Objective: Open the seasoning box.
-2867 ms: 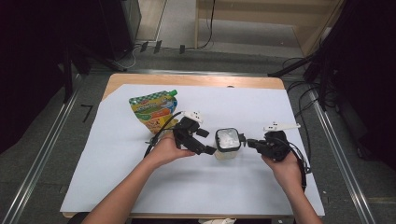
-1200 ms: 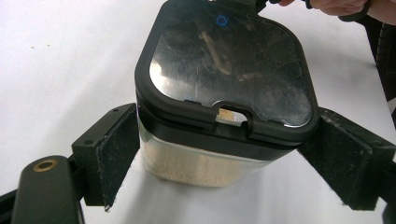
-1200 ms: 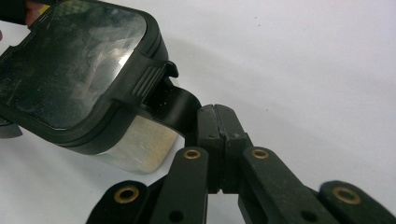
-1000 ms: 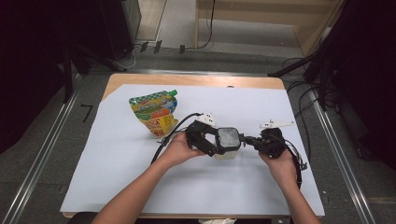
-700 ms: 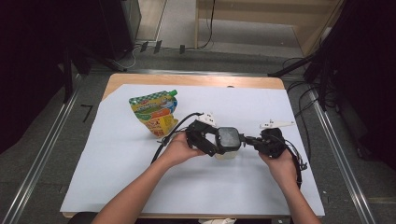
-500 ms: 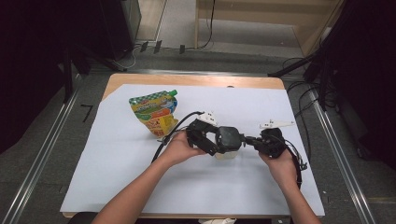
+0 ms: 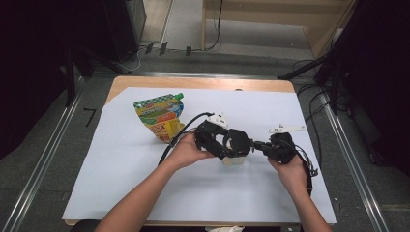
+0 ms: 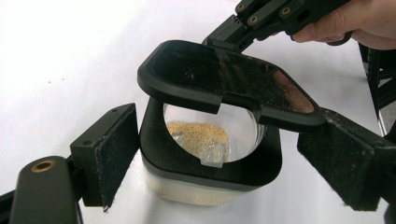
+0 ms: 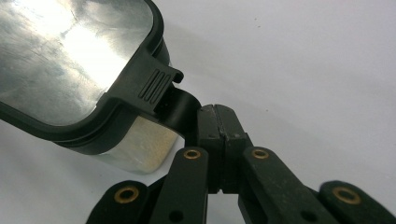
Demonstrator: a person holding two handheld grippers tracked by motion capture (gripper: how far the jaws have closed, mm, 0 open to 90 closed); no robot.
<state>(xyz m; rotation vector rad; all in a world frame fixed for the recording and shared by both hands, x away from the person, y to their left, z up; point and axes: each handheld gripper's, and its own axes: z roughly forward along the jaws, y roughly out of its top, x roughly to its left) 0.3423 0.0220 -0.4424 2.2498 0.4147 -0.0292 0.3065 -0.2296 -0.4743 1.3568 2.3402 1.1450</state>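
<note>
Item: lidded container [image 8: 210, 158], grain inside. Your right tool [image 9: 215, 116] pinches the lid tab [image 9: 180, 105]; left tool [image 8: 224, 158] stands wide around the body. Brace the body first, then lift the lid [image 8: 219, 79] gently.

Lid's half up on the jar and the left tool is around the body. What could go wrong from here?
1. The right tool is shut on only the small hinge tab of the lid; it may slip off and the lid drop shut.
2. The left tool has its pads beside the jar but not pressing; lifting the lid further could tip or drag the jar.
3. If it tips, the yellow granules could spill onto the white sheet.
</note>
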